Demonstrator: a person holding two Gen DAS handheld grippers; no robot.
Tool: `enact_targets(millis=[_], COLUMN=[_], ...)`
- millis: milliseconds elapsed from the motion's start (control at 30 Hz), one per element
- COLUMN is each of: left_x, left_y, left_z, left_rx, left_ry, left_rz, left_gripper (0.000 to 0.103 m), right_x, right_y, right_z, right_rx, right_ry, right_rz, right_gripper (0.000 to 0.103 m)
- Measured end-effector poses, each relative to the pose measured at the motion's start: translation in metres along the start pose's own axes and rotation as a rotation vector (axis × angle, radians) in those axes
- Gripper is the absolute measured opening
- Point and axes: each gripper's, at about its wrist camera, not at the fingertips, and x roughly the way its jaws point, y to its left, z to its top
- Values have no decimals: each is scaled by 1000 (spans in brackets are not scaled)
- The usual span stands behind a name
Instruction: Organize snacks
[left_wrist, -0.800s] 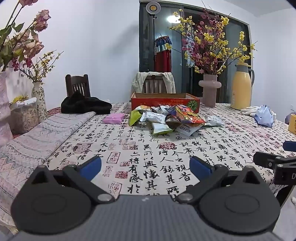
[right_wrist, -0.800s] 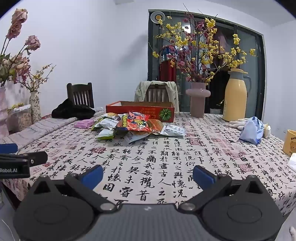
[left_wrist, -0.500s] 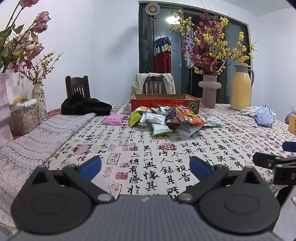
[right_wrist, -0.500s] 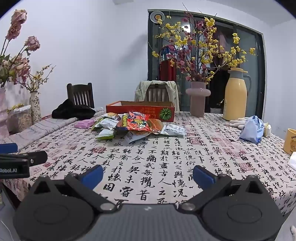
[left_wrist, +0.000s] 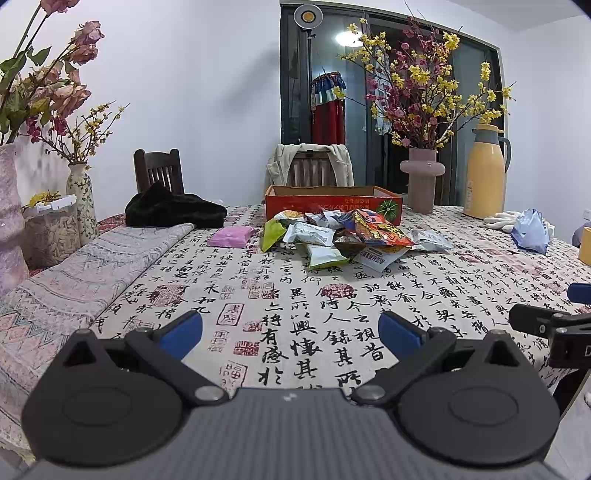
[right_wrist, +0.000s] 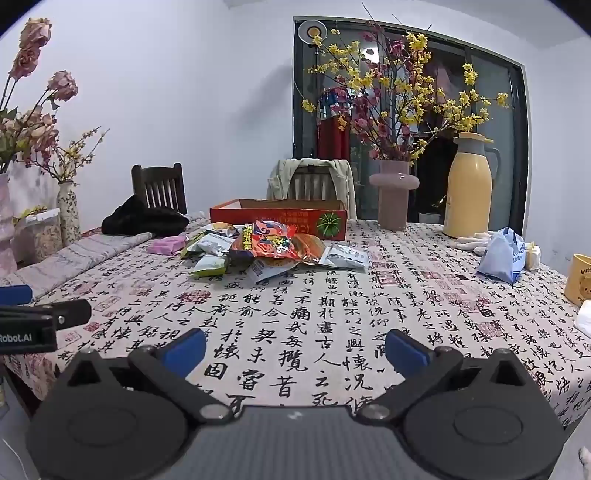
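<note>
left wrist: low at near table edge, facing across | right wrist: same, further right | shared: snack pile

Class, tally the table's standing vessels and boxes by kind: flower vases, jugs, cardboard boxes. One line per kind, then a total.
Flower vases: 3, the mauve vase, the floral vase and the pink vase.
Jugs: 1, the yellow jug.
Cardboard boxes: 1, the red box.
Total: 5
</note>
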Motion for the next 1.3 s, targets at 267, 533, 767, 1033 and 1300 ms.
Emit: enact_targets(millis=[267,533,767,1033,1300], left_x=[0,1,1,1,1], left_y=[0,1,1,3,3], left_z=[-1,0,-1,0,0], left_rx=[-1,-2,-2,-4,-3], left_ry=[0,3,3,6,7], left_rz=[1,5,6,6,5], left_gripper=[103,103,103,103,103], right_x=[1,1,1,2,2], right_y=[-2,-2,-2,-2,-1], right_z=[0,-1,-1,0,-1], right_rx=[9,9,8,8,9], right_ry=[9,8,8,7,6], right_rz=[-5,-7,-6,-8,-10], right_gripper=[103,103,103,103,103])
